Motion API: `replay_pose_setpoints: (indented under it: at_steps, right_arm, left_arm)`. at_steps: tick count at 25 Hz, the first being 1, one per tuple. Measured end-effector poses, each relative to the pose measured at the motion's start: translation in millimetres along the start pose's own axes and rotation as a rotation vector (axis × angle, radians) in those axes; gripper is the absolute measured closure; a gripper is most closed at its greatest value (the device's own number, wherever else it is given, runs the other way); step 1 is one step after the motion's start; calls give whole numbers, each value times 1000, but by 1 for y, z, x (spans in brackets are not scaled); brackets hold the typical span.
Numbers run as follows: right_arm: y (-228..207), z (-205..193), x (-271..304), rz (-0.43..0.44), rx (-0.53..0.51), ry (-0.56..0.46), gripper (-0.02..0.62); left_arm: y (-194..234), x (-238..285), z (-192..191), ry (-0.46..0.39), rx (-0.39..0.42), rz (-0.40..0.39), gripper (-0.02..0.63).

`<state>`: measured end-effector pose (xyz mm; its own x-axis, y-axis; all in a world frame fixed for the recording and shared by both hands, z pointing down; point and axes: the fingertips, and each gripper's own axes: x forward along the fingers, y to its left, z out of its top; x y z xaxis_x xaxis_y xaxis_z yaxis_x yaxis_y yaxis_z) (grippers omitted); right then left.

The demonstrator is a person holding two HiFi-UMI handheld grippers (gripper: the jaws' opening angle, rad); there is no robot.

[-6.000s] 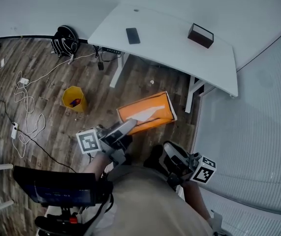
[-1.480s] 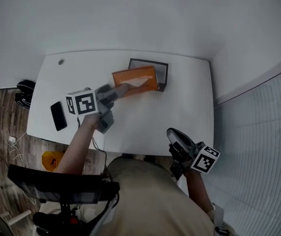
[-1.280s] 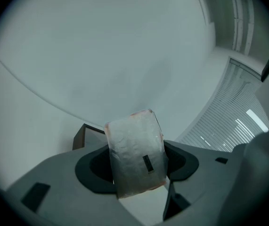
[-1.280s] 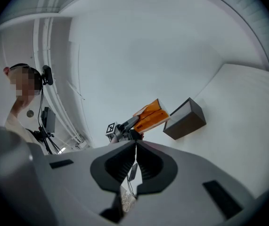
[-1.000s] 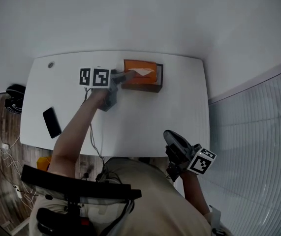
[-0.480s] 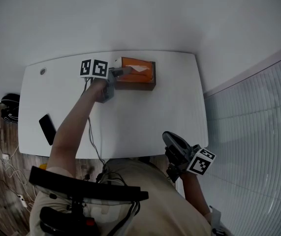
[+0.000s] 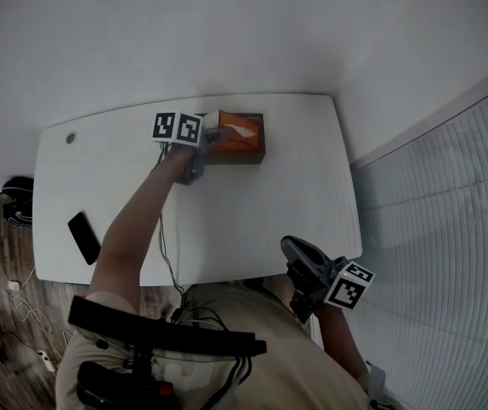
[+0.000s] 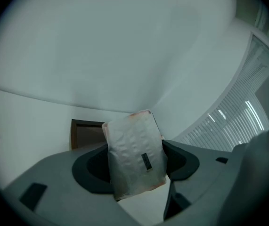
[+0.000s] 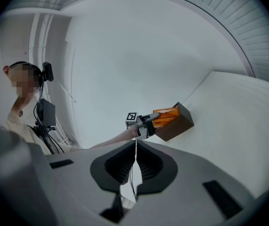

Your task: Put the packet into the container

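Left gripper view shows the left claw (image 8: 136, 167) part open and clamped on the near end of the silvery-backed packet (image 8: 134, 145), whose far end reaches over the dark container (image 8: 83, 132). In the last second and a half the packet has gone from tilted above the container to settled inside its walls, so by my reading only the release remains. The right claw (image 9: 135, 147), jaws pressed together and empty, waits well apart from the container, by the near edge of the counter (image 7: 252, 220)
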<state>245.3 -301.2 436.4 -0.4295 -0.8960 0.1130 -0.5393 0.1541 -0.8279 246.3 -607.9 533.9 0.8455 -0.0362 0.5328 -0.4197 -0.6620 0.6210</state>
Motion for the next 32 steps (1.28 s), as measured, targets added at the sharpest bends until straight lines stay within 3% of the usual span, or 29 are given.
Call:
replay_pose_setpoints:
  at_steps: [11, 18, 27, 32]
  right_arm:
    - [-12, 12, 1, 17, 8, -5, 578]
    - [-10, 19, 0, 34, 7, -6, 578]
    - [-18, 21, 1, 45, 7, 2, 578]
    - [-17, 20, 2, 49, 2, 14, 578]
  left_arm:
    - [12, 2, -1, 75, 190, 176, 241]
    - [15, -24, 12, -29, 171, 215, 238]
    - [23, -42, 11, 0, 263, 278, 199]
    - [31, -44, 5, 19, 208, 285, 203]
